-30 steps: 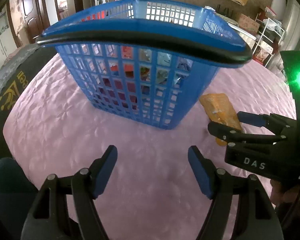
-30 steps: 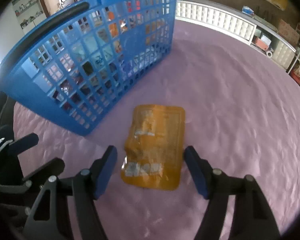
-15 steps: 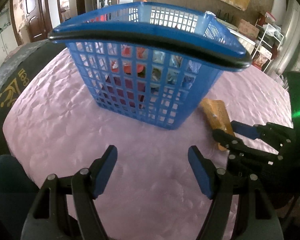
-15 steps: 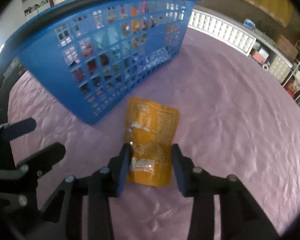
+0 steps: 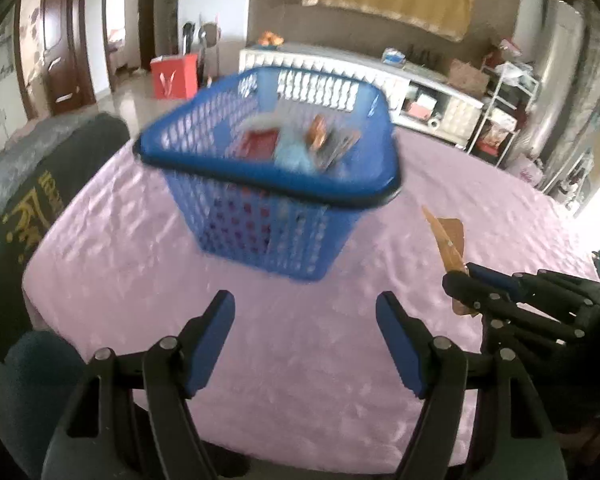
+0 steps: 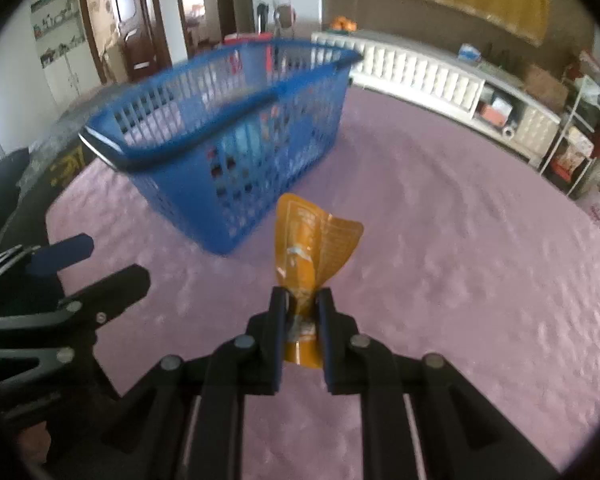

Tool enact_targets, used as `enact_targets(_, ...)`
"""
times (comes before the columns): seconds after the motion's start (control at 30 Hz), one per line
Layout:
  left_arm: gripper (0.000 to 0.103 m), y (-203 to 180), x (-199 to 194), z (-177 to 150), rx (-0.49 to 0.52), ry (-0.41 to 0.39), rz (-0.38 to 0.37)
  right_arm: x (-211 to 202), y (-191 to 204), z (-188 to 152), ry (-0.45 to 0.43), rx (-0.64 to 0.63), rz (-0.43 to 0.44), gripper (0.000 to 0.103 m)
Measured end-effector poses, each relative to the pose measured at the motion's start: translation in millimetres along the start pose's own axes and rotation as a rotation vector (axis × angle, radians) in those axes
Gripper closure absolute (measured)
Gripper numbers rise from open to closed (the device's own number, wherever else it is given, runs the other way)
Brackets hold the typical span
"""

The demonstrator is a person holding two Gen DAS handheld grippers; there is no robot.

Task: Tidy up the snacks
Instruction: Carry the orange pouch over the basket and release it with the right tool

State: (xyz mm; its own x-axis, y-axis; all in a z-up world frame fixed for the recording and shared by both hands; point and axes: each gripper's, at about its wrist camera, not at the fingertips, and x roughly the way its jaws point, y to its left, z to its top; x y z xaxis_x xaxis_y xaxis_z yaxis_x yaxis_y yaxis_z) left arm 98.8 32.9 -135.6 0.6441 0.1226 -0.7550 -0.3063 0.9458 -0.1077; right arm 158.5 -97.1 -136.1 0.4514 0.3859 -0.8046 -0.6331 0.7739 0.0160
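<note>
Last loose pouch gripped, not yet in basket.
Right gripper (image 6: 301, 312) jaws clamped on orange pouch (image 6: 314, 240), lifted off pink tabletop (image 6: 460, 240) beside blue basket (image 6: 236, 184); left gripper (image 5: 305, 334) jaws wide, empty. Several snacks already inside; contents blurred, count unclear, pouch label unreadable.

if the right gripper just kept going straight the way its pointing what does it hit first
Probably the blue basket. The right gripper, shut on the orange snack packet, points toward the basket's near corner and side wall, with only pink tablecloth between. Depth is unclear; the packet would touch first.
</note>
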Motion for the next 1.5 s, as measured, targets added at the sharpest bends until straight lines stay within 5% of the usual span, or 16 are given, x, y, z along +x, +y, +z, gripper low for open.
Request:
enact_targets(0.37,0.032,-4.6,-50.3,60.6,0.108,-0.114,-0.06,-78.4,3.0,40.1,-0.172,0.037,-0.006,0.084)
enact_targets(0.63,0.032,24.6,-61.5,116.0,0.178,-0.099,-0.124,-90.7,10.7,83.1,-0.222,0.054,0.015,0.084)
enact_targets(1.03,0.032,65.6,-22.1,160.8,0.231,-0.045,-0.078,-33.3,45.5,141.3,-0.126,0.041,0.092,0.084)
enact_targets(1.5,0.032,109.1,21.5,134.7,0.133,0.072,-0.108,39.0,72.6,136.7,0.096,-0.07,0.121,0.084)
